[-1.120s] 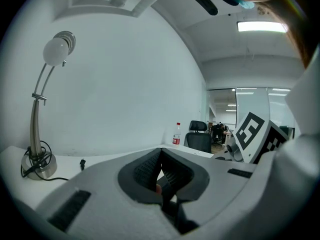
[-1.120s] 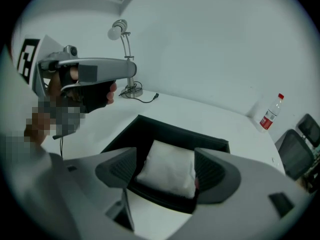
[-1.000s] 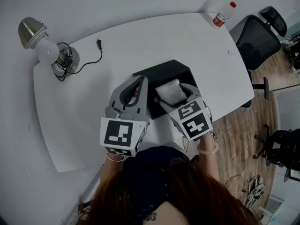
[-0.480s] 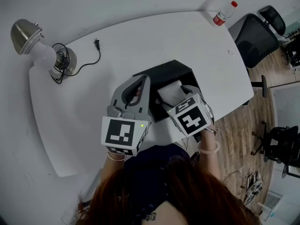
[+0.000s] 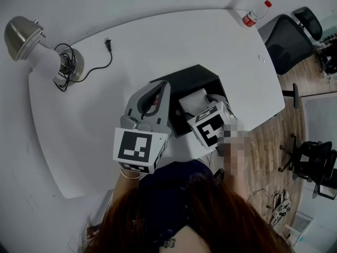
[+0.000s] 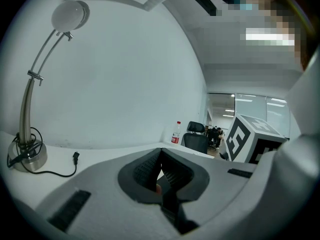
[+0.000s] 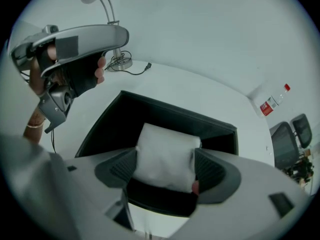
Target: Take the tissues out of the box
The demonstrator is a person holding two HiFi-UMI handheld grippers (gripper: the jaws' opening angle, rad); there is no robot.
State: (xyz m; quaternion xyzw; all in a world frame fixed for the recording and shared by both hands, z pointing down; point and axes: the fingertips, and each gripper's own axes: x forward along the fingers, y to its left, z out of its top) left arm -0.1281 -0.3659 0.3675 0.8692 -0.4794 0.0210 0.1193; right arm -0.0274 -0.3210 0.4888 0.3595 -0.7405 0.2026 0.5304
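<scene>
The right gripper (image 7: 166, 170) is clamped on the white tissue pack (image 7: 165, 151) over the open black box (image 7: 125, 119), while the left gripper (image 6: 161, 160), jaws together on nothing, hovers by the box's left side

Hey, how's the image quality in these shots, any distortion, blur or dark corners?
Head view: evenly lit and sharp over the white rounded table, a mosaic patch lower right. Left gripper view: heavy fisheye, dark corners, mosaic at top. Right gripper view: same fisheye; the white bundle of tissues is crisp.
</scene>
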